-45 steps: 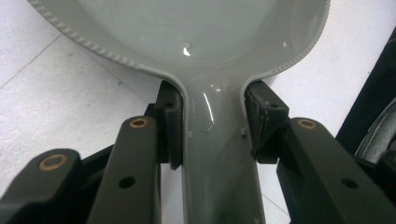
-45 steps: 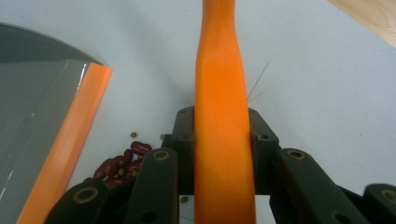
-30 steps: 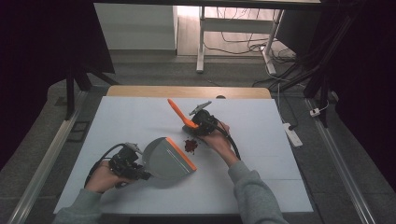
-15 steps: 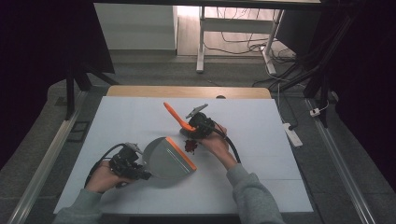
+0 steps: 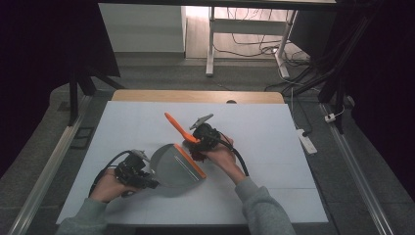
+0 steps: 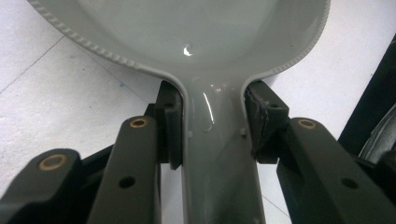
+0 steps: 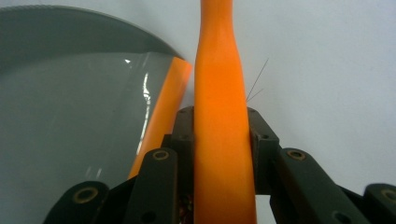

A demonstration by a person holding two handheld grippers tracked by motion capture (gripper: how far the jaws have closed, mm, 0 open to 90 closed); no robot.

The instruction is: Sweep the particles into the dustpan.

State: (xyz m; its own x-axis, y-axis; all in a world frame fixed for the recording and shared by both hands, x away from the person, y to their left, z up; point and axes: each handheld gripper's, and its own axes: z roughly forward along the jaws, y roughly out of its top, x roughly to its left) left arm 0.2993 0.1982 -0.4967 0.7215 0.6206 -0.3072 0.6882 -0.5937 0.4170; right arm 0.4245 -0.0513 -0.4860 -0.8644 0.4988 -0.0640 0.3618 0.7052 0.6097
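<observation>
Right gripper point(image 5: 196, 141) shifted over the last second, closer to the dustpan point(image 5: 172, 167) and a bit nearer the person. Brush handle point(image 5: 176, 126) swung with it, tip now leaning further toward the left-gripper side.

Right gripper view: jaws clamped narrow on the orange brush handle point(image 7: 218, 93), which runs straight out ahead between them. Pan's orange lip point(image 7: 163, 107) just beside the jaws on their left, nearly touching the handle. Bristle end hidden under the gripper.

Left gripper point(image 5: 148, 180): no visible move, same spot on the table point(image 5: 274, 147). Left gripper view: jaws closed tight around the grey neck of the dustpan point(image 6: 196, 28), scoop spreading out directly ahead of them, flat or nearly flat on the surface.

Small dark red scrap pile point(image 5: 197, 155) right below the right gripper, at the orange lip point(image 5: 190, 161), between brush and pan. Cannot tell whether any of it is already inside the scoop.

Reading: sweep stroke in progress, brush closing the gap to the lip. Likely next: short push across the lip into the scoop, pan held steady. Risk: scraps slipping under the lip if the pan lifts.
</observation>
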